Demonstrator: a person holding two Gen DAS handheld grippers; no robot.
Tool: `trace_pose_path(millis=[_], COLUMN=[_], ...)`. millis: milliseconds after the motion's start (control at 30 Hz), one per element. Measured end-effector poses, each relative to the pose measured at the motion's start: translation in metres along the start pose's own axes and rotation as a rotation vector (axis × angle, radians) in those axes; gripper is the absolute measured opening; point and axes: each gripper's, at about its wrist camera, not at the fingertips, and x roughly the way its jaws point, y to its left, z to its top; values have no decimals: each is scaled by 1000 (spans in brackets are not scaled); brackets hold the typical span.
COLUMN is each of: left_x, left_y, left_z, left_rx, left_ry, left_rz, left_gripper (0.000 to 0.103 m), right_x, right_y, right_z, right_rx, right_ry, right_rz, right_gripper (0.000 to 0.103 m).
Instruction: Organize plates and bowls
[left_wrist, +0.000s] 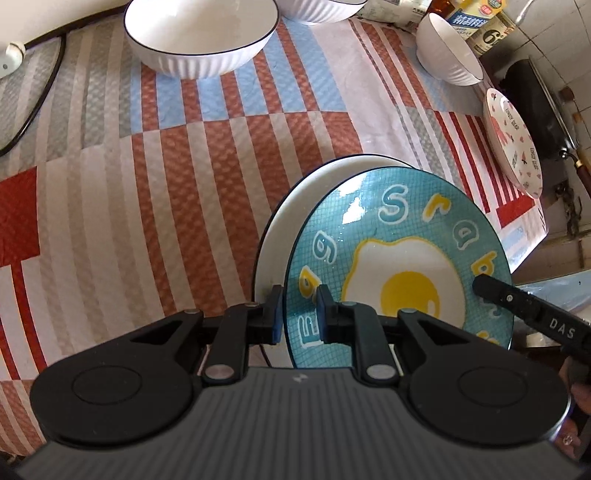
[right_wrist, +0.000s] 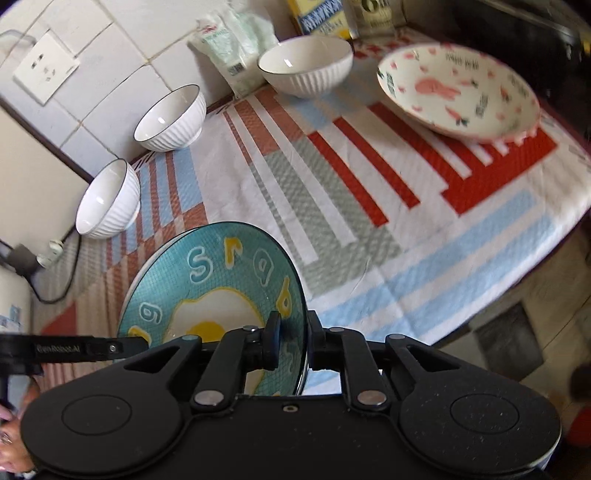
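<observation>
A teal plate (left_wrist: 369, 221) with a fried-egg print lies partly over a white plate (left_wrist: 295, 206) with a dark rim on the striped cloth. My left gripper (left_wrist: 300, 314) is shut on the teal plate's near left rim, blue pads on either side. My right gripper (right_wrist: 293, 332) is shut on the teal plate (right_wrist: 221, 266) at the opposite rim; one of its fingers (left_wrist: 491, 286) shows on the plate's right side in the left wrist view. A pink-patterned plate (right_wrist: 458, 92) sits apart at the far right. White ribbed bowls (right_wrist: 110, 199) (right_wrist: 170, 118) (right_wrist: 306, 66) line the back.
The striped tablecloth (right_wrist: 332, 192) has bare room between the plates and the bowls. A black cable (left_wrist: 37, 103) runs along the left. Cartons (right_wrist: 321, 14) and a bag (right_wrist: 232, 48) stand against the tiled wall. The table edge (right_wrist: 535, 258) drops off at the right.
</observation>
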Motion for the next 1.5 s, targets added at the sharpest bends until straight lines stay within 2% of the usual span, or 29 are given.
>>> trace_pose_path(millis=[100, 200, 333, 467, 733, 933, 1000, 1133, 1200, 1300, 1333, 1400, 1500], left_x=[0, 2, 4, 2, -3, -4, -4, -3, -4, -4, -4, -4, -6], left_y=[-5, -9, -16, -25, -28, -19, -21, -27, -32, -41, -44, -44, -46], left_z=[0, 2, 6, 9, 13, 16, 16, 16, 15, 14, 12, 9, 2], left_rx=[38, 55, 85, 109, 48, -42, -34, -1, 24, 89, 106, 110, 133], left_ry=[1, 8, 24, 38, 39, 85, 91, 101, 99, 68, 59, 56, 39], left_rz=[19, 36, 69, 116, 166, 146, 152, 184, 212, 294, 314, 302, 298], left_gripper=[16, 16, 16, 21, 22, 22, 22, 22, 22, 22, 22, 22, 22], right_x=[5, 11, 15, 17, 25, 21, 14, -2, -1, 5, 6, 8, 6], right_y=[-5, 0, -3, -1, -7, -2, -3, -8, -10, -8, -8, -7, -4], right_z=[0, -6, -12, -15, -12, -15, -19, -33, -41, -51, -51, -50, -50], right_rx=[2, -59, -56, -60, 21, -38, -53, -4, 38, 40, 45, 42, 25], right_ry=[7, 0, -8, -8, -5, 30, 41, 73, 119, 151, 145, 136, 128], right_rz=[0, -35, -29, -24, 18, 3, -6, 82, 109, 127, 123, 115, 104], right_gripper=[20, 26, 28, 29, 30, 31, 31, 33, 33, 34, 34, 22, 22])
